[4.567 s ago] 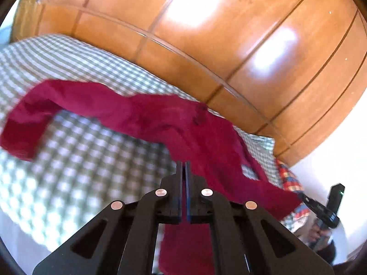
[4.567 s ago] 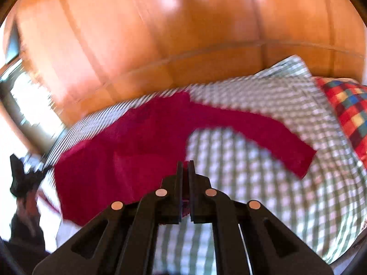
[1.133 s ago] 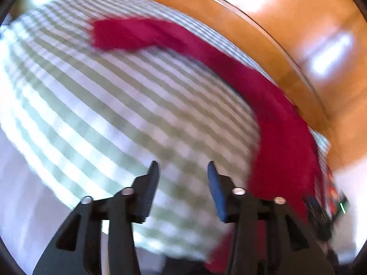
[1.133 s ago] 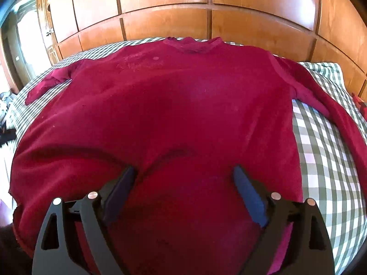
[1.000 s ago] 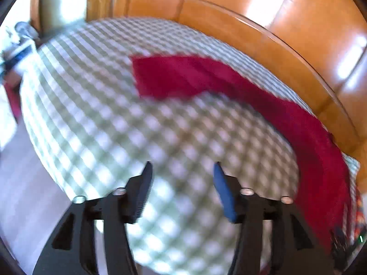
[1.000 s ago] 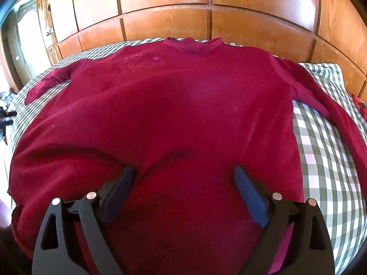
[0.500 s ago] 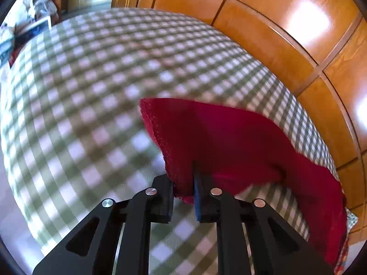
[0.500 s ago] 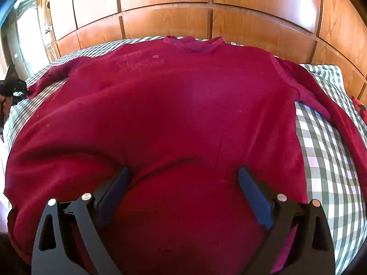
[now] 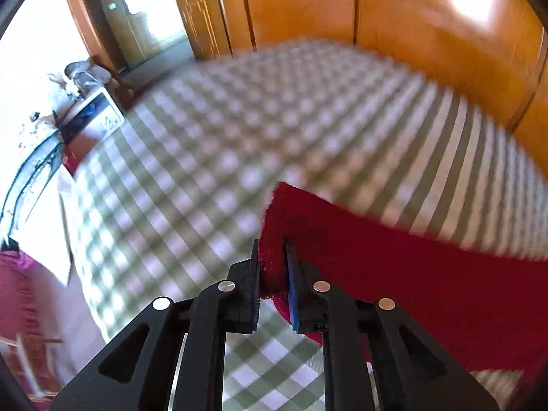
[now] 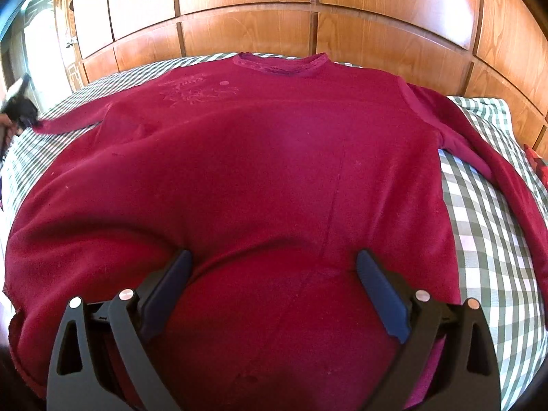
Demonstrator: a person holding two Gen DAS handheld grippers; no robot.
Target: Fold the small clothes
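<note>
The left gripper point(image 9: 272, 270) was clamped on the cuff end of the left sleeve point(image 9: 394, 274) of a dark red long-sleeved sweater point(image 10: 260, 171), which lay front-up and spread across a green-and-white checked bedspread point(image 10: 486, 239) with its neckline toward the wooden panelled wall point(image 10: 376, 34). The right gripper point(image 10: 274, 284) had its jaws wide apart and rested low over the hem region of the sweater's body, holding nothing. The chief risk, as I judged it, lay in the narrow bite: only the edge of the cuff sat between the left pads, so a quick swing across the body could let the knit slip out and drop the sleeve short of its fold line. A second risk was drag, since the fabric looked soft and heavy, and pulling the sleeve without the body being pinned might shift or wrinkle the whole garment; the open right gripper could not hold it if it merely hovered. The left view was blurred, so how far the sleeve was lifted off the bed could not be told. Counted: one sweater, two sleeves (the right sleeve point(image 10: 496, 167) lay flat), two grippers, one bedspread, and a corner of one red patterned item point(image 10: 537, 164) at the right edge.
</note>
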